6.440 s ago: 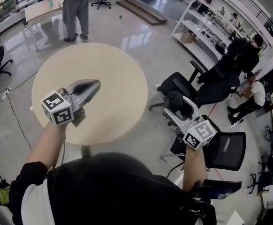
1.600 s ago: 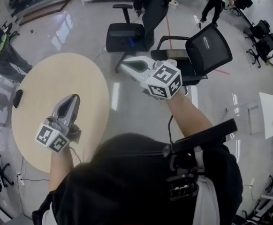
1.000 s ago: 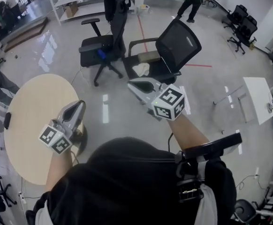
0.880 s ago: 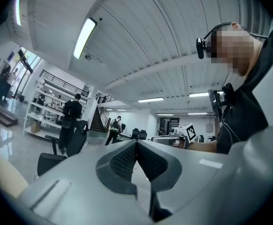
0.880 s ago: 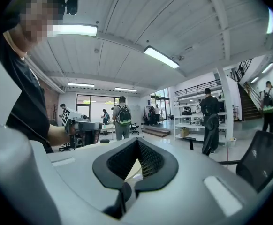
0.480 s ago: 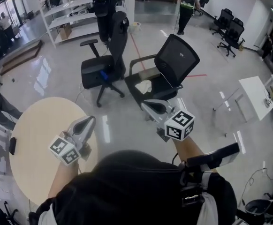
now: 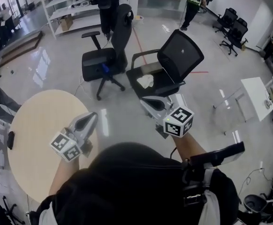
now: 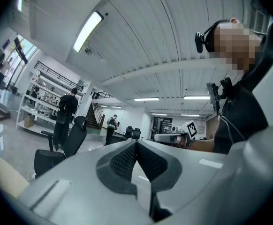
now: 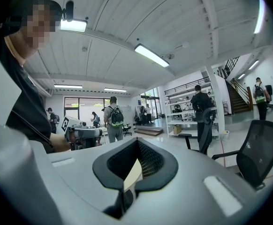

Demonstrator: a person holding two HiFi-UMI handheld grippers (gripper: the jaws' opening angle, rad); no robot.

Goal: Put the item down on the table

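Dark item [image 7: 10, 139] lies at the table's [image 7: 38, 125] far left edge, left of frame, with open tabletop to its right. My left tongs [image 7: 90, 118] hang over the table's right edge, tips pressed together, holding nothing. Centre frame has a strip of bare floor [image 7: 117, 111] between table and chairs. My right tongs [image 7: 146, 101] are over that floor, also closed tight, tips near the mesh chair's [image 7: 181, 55] seat edge; white cloth [image 7: 145, 81] on the seat. Second chair [image 7: 101, 62] is upper centre. Right of frame, the floor is open up to a white desk [image 7: 258, 90].
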